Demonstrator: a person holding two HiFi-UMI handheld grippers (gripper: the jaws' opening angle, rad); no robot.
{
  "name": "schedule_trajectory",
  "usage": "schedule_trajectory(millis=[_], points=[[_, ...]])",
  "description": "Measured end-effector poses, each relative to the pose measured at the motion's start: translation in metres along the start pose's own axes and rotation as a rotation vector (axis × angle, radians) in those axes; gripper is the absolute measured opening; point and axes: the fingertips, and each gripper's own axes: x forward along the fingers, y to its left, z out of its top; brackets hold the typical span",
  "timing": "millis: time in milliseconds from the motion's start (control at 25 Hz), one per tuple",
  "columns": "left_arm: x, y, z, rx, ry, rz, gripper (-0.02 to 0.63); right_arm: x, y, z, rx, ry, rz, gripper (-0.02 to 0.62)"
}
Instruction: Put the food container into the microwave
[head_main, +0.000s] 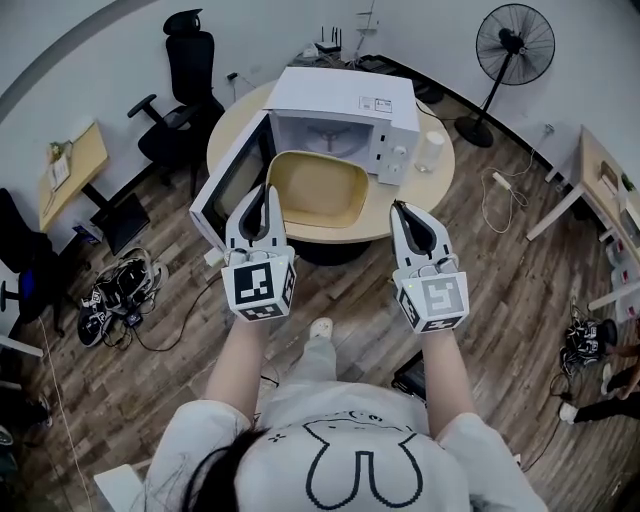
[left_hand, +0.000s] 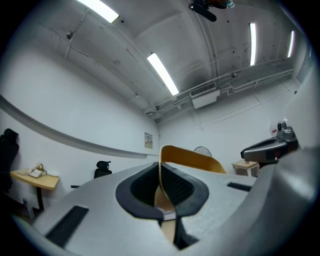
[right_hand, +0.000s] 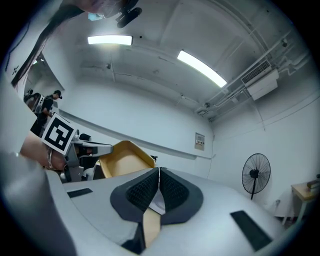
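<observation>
The thin yellow wall of the food container (left_hand: 196, 159) is held tightly between the two dark pads of the left gripper (left_hand: 161, 175), and the right gripper (left_hand: 251, 151) is seen beside it, under long ceiling lights (left_hand: 162, 74).

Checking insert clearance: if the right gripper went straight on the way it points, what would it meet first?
Probably the control panel of the microwave, right of the open cavity. The right gripper, shut on the food container's right rim, aims at the knobs; depth is unclear from the head view.
</observation>
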Motion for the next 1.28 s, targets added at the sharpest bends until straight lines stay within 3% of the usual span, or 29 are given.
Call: schedule_trajectory(millis=[640, 1280], points=[[0.123, 0.018, -0.077, -0.077, 0.103, -0.021, 0.018, 0.096, -0.059, -0.052, 0.007, 0.083, -0.037, 0.031], [0.203, 0.052, -0.167, -0.198, 0.243, -0.016, 0.018, 0.199, -0.088, -0.11, 0.048, 0.167, -0.062, 0.03]])
